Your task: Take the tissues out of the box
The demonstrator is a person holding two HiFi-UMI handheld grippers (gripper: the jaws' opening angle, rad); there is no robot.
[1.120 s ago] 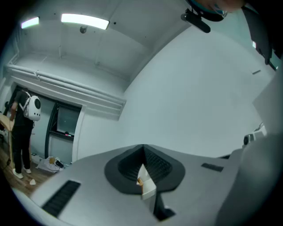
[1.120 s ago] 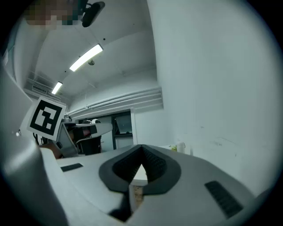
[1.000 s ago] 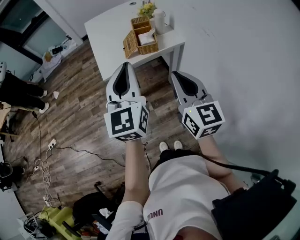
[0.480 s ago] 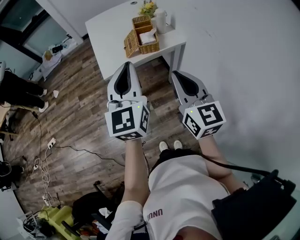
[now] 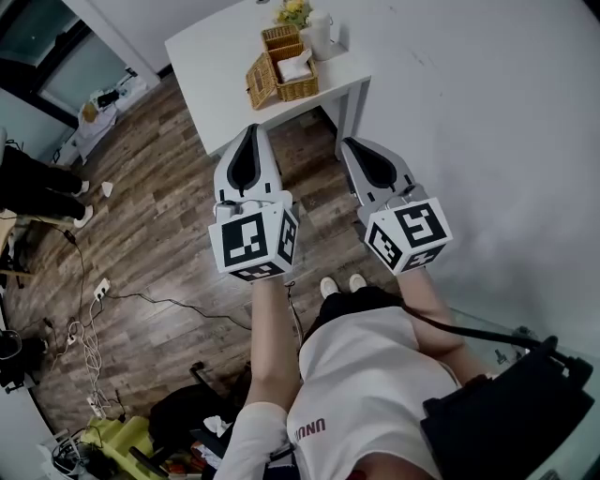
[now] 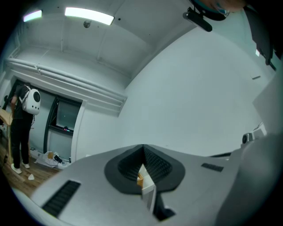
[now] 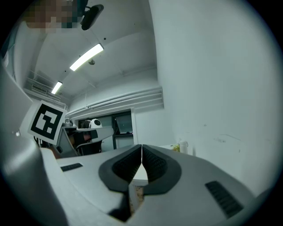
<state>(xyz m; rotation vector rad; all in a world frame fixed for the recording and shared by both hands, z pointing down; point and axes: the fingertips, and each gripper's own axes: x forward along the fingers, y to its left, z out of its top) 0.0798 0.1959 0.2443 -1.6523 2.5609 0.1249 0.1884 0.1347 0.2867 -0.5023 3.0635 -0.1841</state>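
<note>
A wicker tissue box [image 5: 284,73] stands on the white table [image 5: 216,66] ahead of me, its lid [image 5: 260,82] swung open to the left. White tissues [image 5: 294,67] show inside it. My left gripper [image 5: 250,129] and right gripper [image 5: 347,142] are held side by side in the air, well short of the table, above the wooden floor. Both are shut with nothing between the jaws. In the left gripper view [image 6: 143,146] the tips meet, and a sliver of the wicker box [image 6: 140,178] shows through the gap behind them. The right gripper view [image 7: 141,146] also shows closed tips.
A white jug [image 5: 322,33] and yellow flowers [image 5: 292,13] stand behind the box. A white wall [image 5: 487,112] runs along the right. A person in black [image 5: 37,178] stands at the left. Cables [image 5: 94,323] and clutter lie on the floor at lower left.
The table and box sit slightly higher in the head view than before. Both grippers keep their place and stay shut.
</note>
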